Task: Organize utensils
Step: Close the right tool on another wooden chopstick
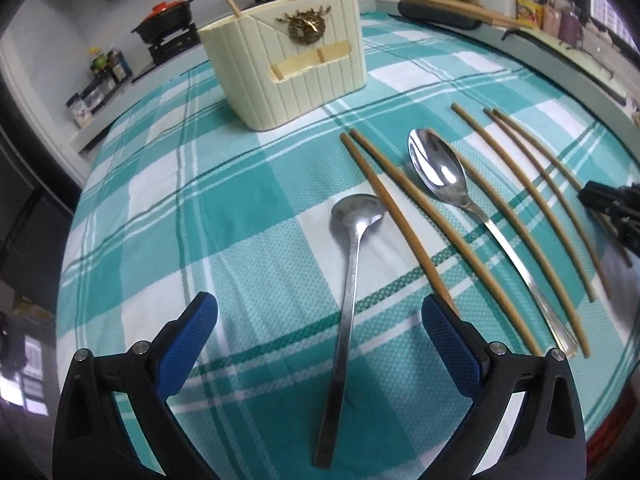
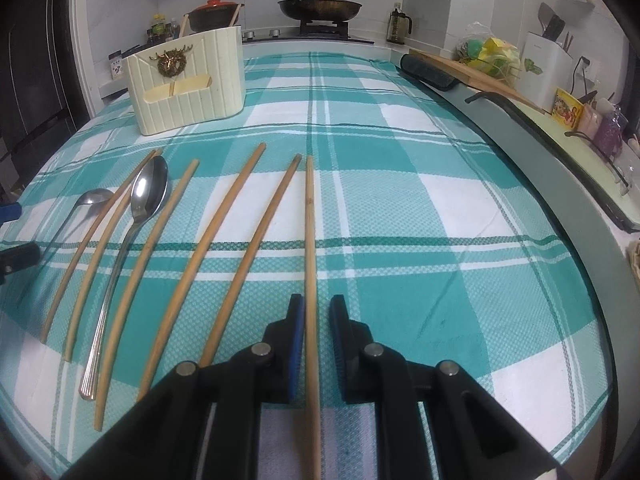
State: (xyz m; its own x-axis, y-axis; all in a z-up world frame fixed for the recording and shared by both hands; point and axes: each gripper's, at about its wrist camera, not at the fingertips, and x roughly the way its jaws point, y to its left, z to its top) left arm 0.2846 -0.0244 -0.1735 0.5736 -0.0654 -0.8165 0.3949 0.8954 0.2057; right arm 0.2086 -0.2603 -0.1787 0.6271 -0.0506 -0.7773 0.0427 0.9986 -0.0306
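Teal-and-white checked cloth [image 2: 400, 208] carries a row of bamboo chopsticks and two steel spoons, with a cream utensil holder [image 2: 186, 84] standing at eleven o'clock in the right wrist view. The right gripper [image 2: 316, 312] has its jaws nearly closed around one chopstick [image 2: 309, 220] running toward twelve o'clock. The left gripper [image 1: 318, 316] hangs wide open, straddling the small spoon [image 1: 352, 248] without touching it, the larger spoon [image 1: 438, 172] at one o'clock.
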